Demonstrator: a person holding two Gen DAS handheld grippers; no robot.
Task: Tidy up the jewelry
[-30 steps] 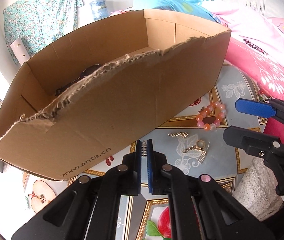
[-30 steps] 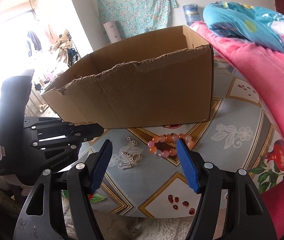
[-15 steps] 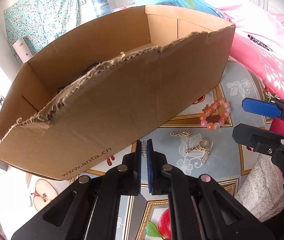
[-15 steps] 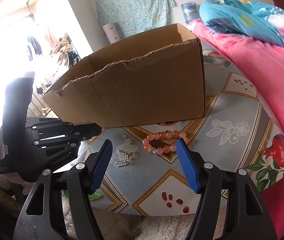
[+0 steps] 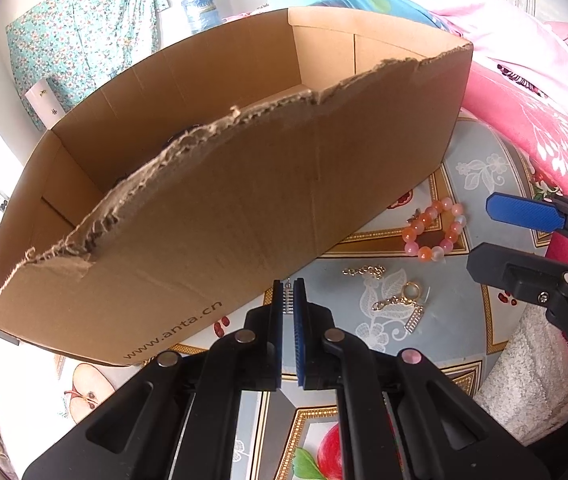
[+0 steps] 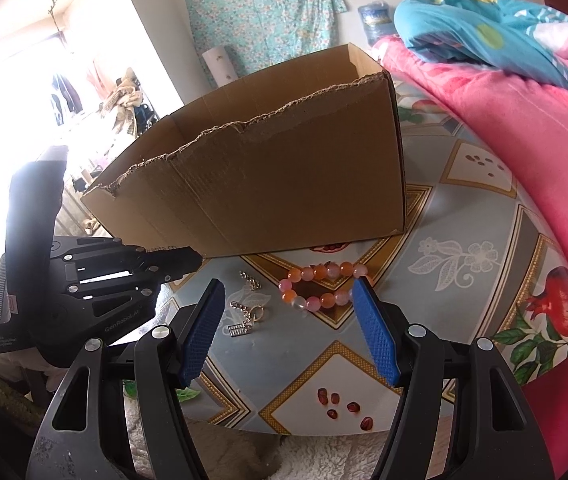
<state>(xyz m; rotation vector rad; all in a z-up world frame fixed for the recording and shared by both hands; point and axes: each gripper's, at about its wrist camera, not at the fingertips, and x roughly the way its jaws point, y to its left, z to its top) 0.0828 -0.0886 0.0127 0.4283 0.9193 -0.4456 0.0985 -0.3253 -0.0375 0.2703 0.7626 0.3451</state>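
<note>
Closest to me, my left gripper (image 5: 288, 294) was clamped on a small silvery, ridged piece of jewelry (image 5: 288, 300), its blue ribbed pads nearly touching. My right gripper (image 6: 288, 300) stood wide apart with nothing between its textured blue pads, hovering above the table. White fleecy fabric (image 5: 524, 368) bunched at the table's near edge. On the glossy patterned tablecloth (image 6: 464, 300), printed with pomegranates and gold borders, lay a gold chain with a ring and a small bar charm (image 6: 245, 316), just beside a bracelet (image 6: 322, 286) of round orange, pink and milky beads. Directly behind them stood the cardboard box (image 5: 223, 220), open-topped, its near wall torn to a ragged, corrugated edge; that wall blocked most of my sight into it, and only something dark showed above the tear. Farther off a pink blanket (image 6: 524, 140) crowded the table's right side, with a turquoise quilt (image 6: 476, 28) heaped on it. On the far wall hung a floral cloth (image 6: 263, 12), beside a water jug (image 6: 374, 20).
</note>
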